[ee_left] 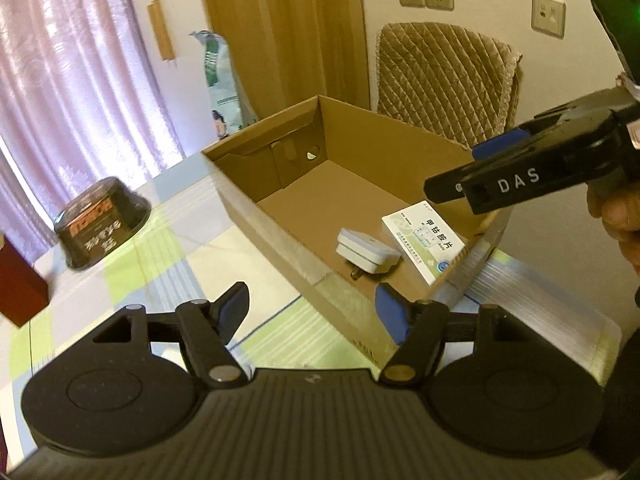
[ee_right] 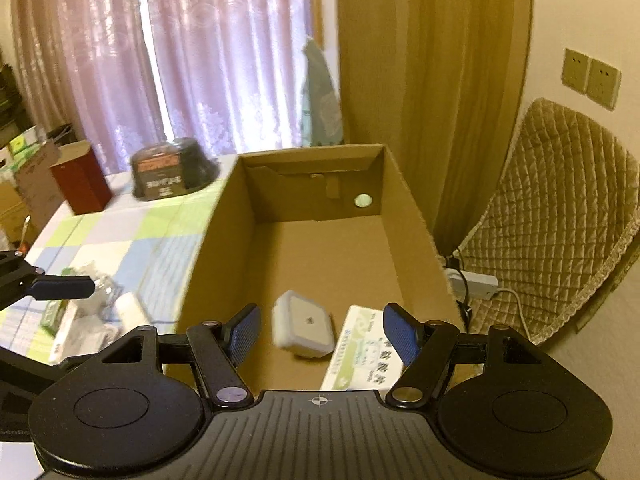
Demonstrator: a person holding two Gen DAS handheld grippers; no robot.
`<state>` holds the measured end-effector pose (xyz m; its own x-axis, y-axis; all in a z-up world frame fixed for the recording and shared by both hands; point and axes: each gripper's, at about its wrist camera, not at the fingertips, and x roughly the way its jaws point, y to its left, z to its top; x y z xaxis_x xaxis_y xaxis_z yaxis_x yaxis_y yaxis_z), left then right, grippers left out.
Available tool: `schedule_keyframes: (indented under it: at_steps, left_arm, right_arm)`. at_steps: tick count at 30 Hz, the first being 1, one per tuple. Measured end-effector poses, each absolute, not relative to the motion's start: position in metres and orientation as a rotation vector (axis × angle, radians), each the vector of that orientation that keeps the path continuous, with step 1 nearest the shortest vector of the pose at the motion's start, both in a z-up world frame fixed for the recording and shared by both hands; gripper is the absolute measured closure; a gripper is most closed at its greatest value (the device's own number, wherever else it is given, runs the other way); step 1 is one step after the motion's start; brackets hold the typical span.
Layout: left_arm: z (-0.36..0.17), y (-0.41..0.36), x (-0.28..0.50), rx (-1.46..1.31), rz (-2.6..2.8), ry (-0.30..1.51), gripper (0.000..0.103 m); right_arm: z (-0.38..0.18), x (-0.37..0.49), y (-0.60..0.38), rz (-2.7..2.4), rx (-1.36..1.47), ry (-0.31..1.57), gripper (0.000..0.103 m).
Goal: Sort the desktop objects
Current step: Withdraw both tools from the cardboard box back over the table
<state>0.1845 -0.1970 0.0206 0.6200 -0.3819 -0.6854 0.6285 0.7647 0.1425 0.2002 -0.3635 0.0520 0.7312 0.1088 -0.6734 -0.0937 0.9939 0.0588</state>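
Your left gripper (ee_left: 312, 312) wide open and empty at the cardboard box (ee_left: 280, 236) wall, your right gripper (ee_right: 320, 334) likewise over it, white charger (ee_right: 303, 330) and medicine box (ee_right: 360, 364) inside, black bowl (ee_right: 172, 170), red box (ee_right: 80, 182) beyond.

Checked table (ee_right: 132, 236) carries cardboard box (ee_right: 216, 240), black bowl (ee_right: 172, 172).

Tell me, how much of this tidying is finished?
Two things already lie in the cardboard box: a white plug adapter and a medicine packet. Both tongs, left and right, are open and hold nothing. Left on the table: a black bowl, a red box and some blurred small items.
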Motion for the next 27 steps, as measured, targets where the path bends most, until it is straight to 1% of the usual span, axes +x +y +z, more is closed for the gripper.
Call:
schedule_keyframes:
  at_steps: [5,7,10,11,12,13,14,22,27]
  left_arm:
    - [0.028,-0.176,0.161,0.353,-0.563,0.702,0.033]
    - [0.029,-0.167,0.151,0.34,-0.546,0.711,0.028]
    - [0.029,-0.151,0.136,0.319,-0.523,0.726,0.024]
    - [0.028,-0.146,0.131,0.31,-0.515,0.732,0.023]
    - [0.028,-0.14,0.126,0.299,-0.505,0.738,0.021]
    - [0.027,-0.134,0.12,0.288,-0.495,0.745,0.02]
    - [0.027,-0.128,0.115,0.276,-0.484,0.752,0.017]
    - [0.016,-0.076,0.073,0.212,-0.349,0.811,0.001]
    - [0.008,-0.049,0.051,0.187,-0.274,0.851,0.001]
  right_arm:
    - [0.062,0.174,-0.346,0.135,0.029,0.731,0.032]
    - [0.064,0.164,-0.34,0.14,0.038,0.732,0.032]
    - [0.066,0.147,-0.331,0.153,0.042,0.738,0.032]
    - [0.066,0.142,-0.329,0.157,0.042,0.74,0.03]
    - [0.066,0.136,-0.326,0.16,0.042,0.742,0.021]
    - [0.065,0.13,-0.324,0.159,0.044,0.736,0.004]
    - [0.065,0.123,-0.322,0.158,0.045,0.729,0.002]
    - [0.049,0.087,-0.308,0.178,0.072,0.784,0.002]
    - [0.038,0.067,-0.294,0.212,0.074,0.828,0.002]
